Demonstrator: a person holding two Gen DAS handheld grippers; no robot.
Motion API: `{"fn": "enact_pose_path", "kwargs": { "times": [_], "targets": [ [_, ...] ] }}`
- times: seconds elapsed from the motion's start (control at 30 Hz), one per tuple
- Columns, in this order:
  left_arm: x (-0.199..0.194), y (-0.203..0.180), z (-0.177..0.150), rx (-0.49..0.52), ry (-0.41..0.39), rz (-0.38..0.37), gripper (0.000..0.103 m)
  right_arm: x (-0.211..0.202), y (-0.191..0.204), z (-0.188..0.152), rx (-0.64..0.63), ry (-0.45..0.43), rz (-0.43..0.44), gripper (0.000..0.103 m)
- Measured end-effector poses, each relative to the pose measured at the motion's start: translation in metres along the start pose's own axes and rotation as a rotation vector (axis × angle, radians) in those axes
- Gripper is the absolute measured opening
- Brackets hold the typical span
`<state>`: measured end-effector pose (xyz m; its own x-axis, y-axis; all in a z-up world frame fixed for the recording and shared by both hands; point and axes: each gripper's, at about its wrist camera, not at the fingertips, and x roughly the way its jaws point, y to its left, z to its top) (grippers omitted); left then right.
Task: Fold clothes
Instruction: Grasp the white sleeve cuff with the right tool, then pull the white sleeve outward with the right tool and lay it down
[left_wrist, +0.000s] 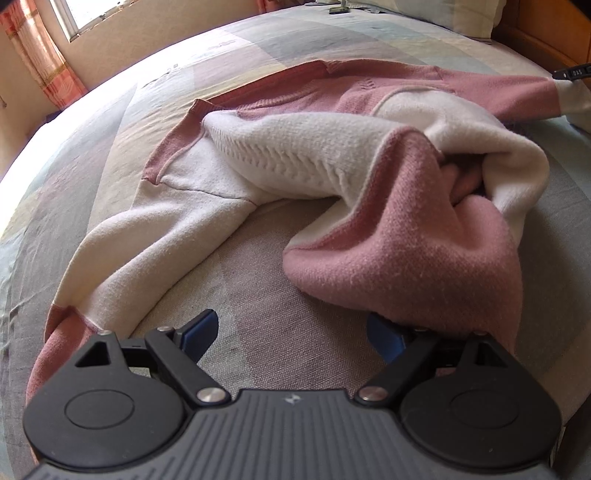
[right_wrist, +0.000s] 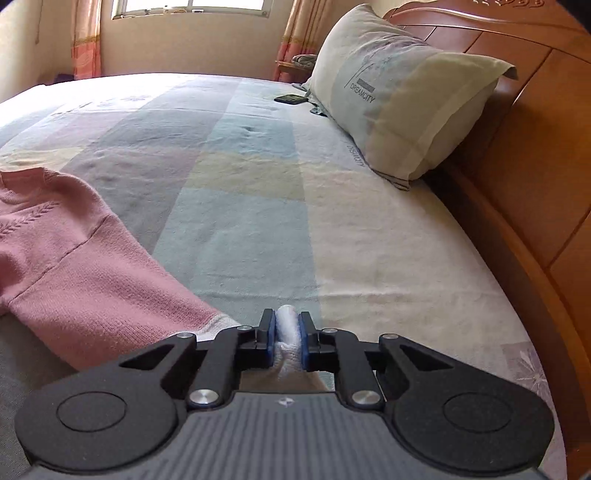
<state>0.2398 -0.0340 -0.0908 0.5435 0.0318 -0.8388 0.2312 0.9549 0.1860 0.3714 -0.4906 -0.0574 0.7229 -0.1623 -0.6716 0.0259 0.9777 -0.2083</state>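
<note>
Two views split the scene: the left wrist shows the pink-and-white sweater (left_wrist: 332, 155) crumpled on the bed (left_wrist: 92, 155), left gripper (left_wrist: 295, 338) fingers spread wide, holding nothing. Only the right wrist shows the right gripper (right_wrist: 287, 341) fingers pinched on its white cuff (right_wrist: 287, 325), plus a pillow (right_wrist: 399, 96) and headboard (right_wrist: 535, 147).

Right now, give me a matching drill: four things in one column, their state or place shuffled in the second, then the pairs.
Things:
1. left gripper
2. right gripper
3. pink and white knit sweater
4. pale printed pillow

States:
A. leaning on the wooden headboard
B. shut on a white cuff
C. open, nothing between the pads
D. crumpled on the patchwork bedspread

Pairs: 1-C, 2-B, 3-D, 4-A
</note>
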Motion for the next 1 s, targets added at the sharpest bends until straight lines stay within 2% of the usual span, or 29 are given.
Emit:
{"fn": "enact_pose_path", "kwargs": {
  "times": [0.03, 0.13, 0.23, 0.27, 0.37, 0.47, 0.53, 0.57, 0.67, 0.7, 0.8, 0.93, 1.0],
  "targets": [
    [0.000, 0.001, 0.000, -0.003, -0.001, -0.003, 0.088, 0.005, -0.005, 0.007, 0.008, -0.002, -0.036, 0.017],
    [-0.001, 0.003, -0.001, -0.011, -0.005, -0.011, 0.088, 0.020, -0.021, 0.016, 0.038, -0.025, -0.231, 0.015],
    [0.000, 0.006, -0.001, -0.017, -0.008, -0.021, 0.088, 0.025, -0.044, 0.017, 0.151, 0.015, -0.269, 0.024],
    [0.001, 0.006, -0.002, -0.019, -0.009, -0.025, 0.088, 0.020, -0.052, 0.012, 0.210, 0.008, -0.226, 0.026],
    [0.003, 0.007, -0.002, -0.026, -0.006, -0.031, 0.088, 0.012, -0.061, -0.003, 0.297, 0.019, -0.104, 0.048],
    [0.005, 0.007, -0.003, -0.030, -0.002, -0.033, 0.088, 0.015, -0.065, -0.017, 0.361, 0.066, -0.057, 0.050],
    [0.006, 0.007, -0.004, -0.035, 0.000, -0.035, 0.088, 0.016, -0.075, -0.027, 0.461, 0.097, -0.038, 0.051],
    [0.005, 0.008, -0.004, -0.038, 0.000, -0.035, 0.088, 0.014, -0.081, -0.034, 0.551, 0.107, -0.011, 0.051],
    [0.007, 0.010, -0.005, -0.049, 0.012, -0.033, 0.088, -0.002, -0.098, -0.060, 0.794, 0.059, 0.134, 0.056],
    [0.008, 0.009, -0.005, -0.047, 0.016, -0.031, 0.088, -0.007, -0.101, -0.067, 0.847, 0.042, 0.170, 0.061],
    [0.008, 0.007, -0.005, -0.038, 0.019, -0.021, 0.088, -0.016, -0.101, -0.084, 0.945, 0.011, 0.235, 0.065],
    [0.006, 0.003, -0.004, -0.026, 0.019, -0.009, 0.088, -0.023, -0.093, -0.087, 0.976, -0.013, 0.189, 0.066],
    [0.007, 0.003, -0.004, -0.024, 0.022, -0.008, 0.088, -0.040, -0.082, -0.082, 0.908, -0.079, 0.134, 0.069]
  ]
}}
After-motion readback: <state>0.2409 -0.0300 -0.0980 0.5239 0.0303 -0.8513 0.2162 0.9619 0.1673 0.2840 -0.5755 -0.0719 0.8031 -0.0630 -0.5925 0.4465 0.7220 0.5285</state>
